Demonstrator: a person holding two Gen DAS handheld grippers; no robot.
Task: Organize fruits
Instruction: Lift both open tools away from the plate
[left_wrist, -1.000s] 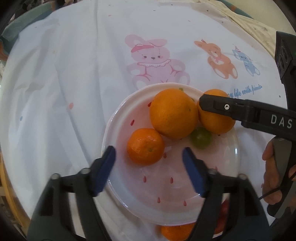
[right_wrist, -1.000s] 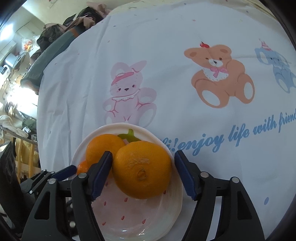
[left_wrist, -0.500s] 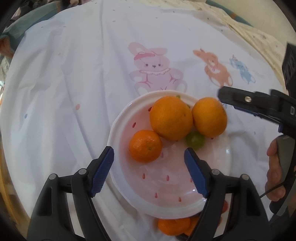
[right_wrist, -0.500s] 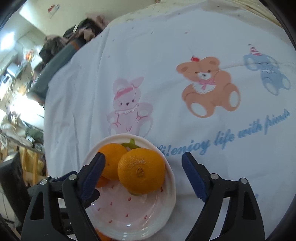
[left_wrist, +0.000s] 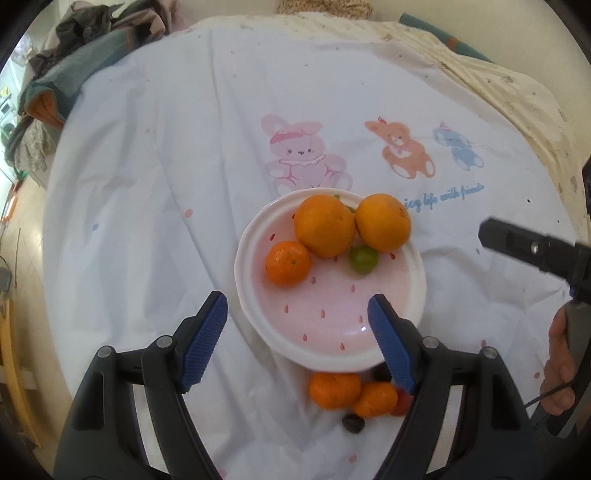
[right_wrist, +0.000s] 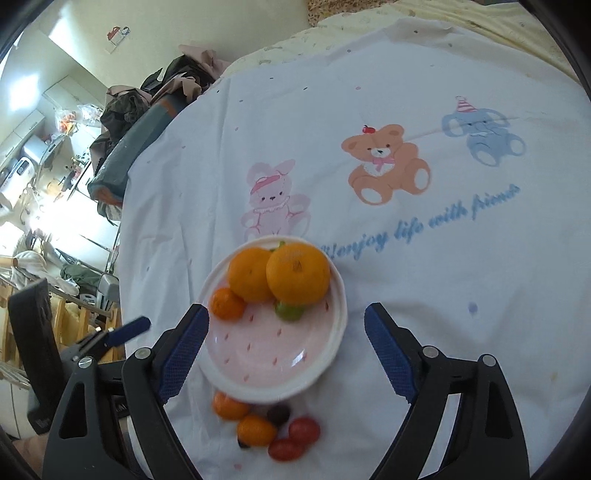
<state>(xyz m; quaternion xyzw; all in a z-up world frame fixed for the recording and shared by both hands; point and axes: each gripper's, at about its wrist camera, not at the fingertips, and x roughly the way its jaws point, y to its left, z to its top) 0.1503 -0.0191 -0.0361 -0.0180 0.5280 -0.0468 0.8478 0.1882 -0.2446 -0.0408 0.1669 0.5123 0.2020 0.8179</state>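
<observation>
A white plate with a pink strawberry pattern (left_wrist: 332, 332) (right_wrist: 258, 369) lies on the white cloth. On it sit two large oranges (left_wrist: 324, 226) (left_wrist: 383, 222) (right_wrist: 297, 272), a small mandarin (left_wrist: 288, 263) (right_wrist: 226, 303) and a small green fruit (left_wrist: 363, 259) (right_wrist: 289, 311). Loose mandarins (left_wrist: 334, 390) (right_wrist: 255, 430), red tomatoes (right_wrist: 295, 439) and a dark fruit (right_wrist: 278, 413) lie on the cloth near the plate's front rim. My left gripper (left_wrist: 297, 343) is open and empty above the plate's near edge. My right gripper (right_wrist: 286, 350) is open and empty above the plate.
The white cloth (left_wrist: 184, 184) with a pink rabbit, a brown bear and a blue elephant print covers a round table. A pile of clothes (left_wrist: 85, 40) lies beyond its far left edge. Room furniture (right_wrist: 44, 166) shows off the table's left.
Both grippers have pulled back and up from the plate. The right gripper has let go of the large orange, which now rests on the plate. The loose fruits have come into view.
</observation>
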